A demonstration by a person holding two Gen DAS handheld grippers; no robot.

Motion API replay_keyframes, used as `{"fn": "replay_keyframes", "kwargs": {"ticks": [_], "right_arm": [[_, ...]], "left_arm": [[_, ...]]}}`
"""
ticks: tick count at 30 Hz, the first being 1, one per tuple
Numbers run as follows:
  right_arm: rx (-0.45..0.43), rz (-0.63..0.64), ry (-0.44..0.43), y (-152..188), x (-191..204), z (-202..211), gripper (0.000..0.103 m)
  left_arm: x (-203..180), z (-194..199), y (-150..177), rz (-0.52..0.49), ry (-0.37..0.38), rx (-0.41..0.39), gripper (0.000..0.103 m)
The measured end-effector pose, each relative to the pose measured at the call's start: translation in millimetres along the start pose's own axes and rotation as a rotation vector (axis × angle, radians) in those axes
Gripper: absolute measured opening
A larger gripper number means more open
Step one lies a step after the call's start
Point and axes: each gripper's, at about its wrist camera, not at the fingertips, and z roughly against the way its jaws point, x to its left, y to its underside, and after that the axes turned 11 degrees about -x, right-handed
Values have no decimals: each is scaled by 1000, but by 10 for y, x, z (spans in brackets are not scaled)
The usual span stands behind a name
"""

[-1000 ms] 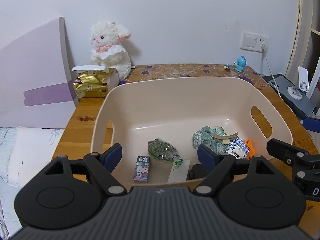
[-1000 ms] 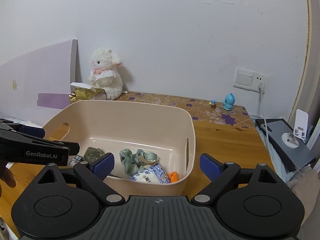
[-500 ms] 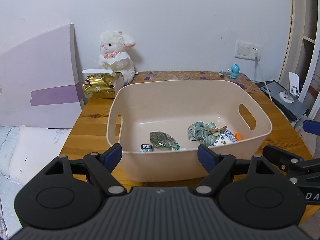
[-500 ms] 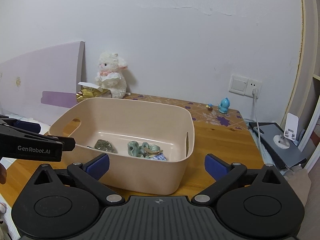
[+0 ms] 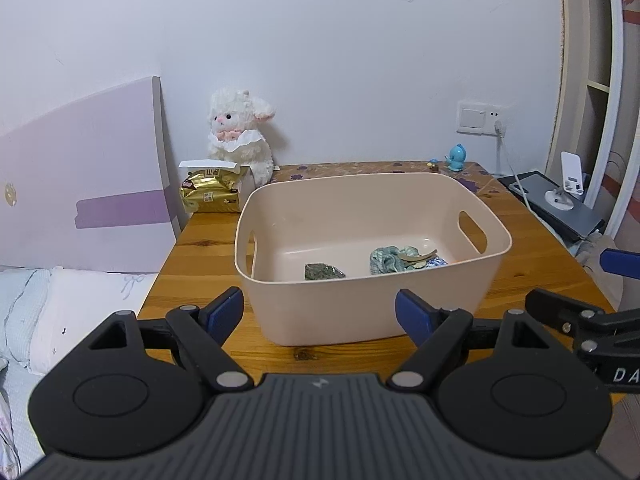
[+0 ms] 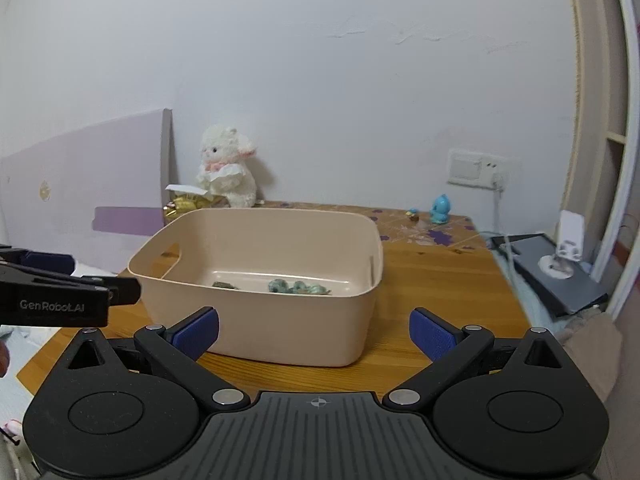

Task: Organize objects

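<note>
Both cameras have pulled back from the bin since a second ago, so its near wall now hides part of the contents. On the wooden tabletop point(image 5: 200, 252) the beige bin point(image 5: 372, 304) sits at centre, holding a teal crumpled cloth point(image 5: 386, 260) at its 3 o'clock side and a dark green packet point(image 5: 322, 271) toward 6 o'clock (a blue-white wrapper peeks beside the cloth). At 11 o'clock from the bin stands a white plush lamb point(image 5: 240, 132) with a gold pouch point(image 5: 210, 196) just beside it; a blue figurine point(image 5: 456, 157) sits at 1 o'clock. The left hand-held gripper point(image 5: 319, 314) and right hand-held gripper point(image 6: 314, 330) both gape wide, empty, short of the bin.
</note>
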Motion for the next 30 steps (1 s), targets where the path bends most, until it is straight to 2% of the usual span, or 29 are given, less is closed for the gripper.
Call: {"fn": "replay_keyframes", "kwargs": {"ticks": [7, 12, 19, 30], "right_arm": [[-15, -5, 9, 54, -56, 219, 103], [-35, -2, 15, 72, -49, 359, 103], [-47, 6, 29, 130, -11, 508, 103], [-14, 27, 6, 246, 92, 641, 103]], "left_arm": [[-26, 186, 154, 12, 14, 3, 84], [-53, 323, 252, -11, -12, -15, 84], [25, 491, 336, 26, 3, -15, 84], [125, 672, 439, 40, -3, -9, 84]]}}
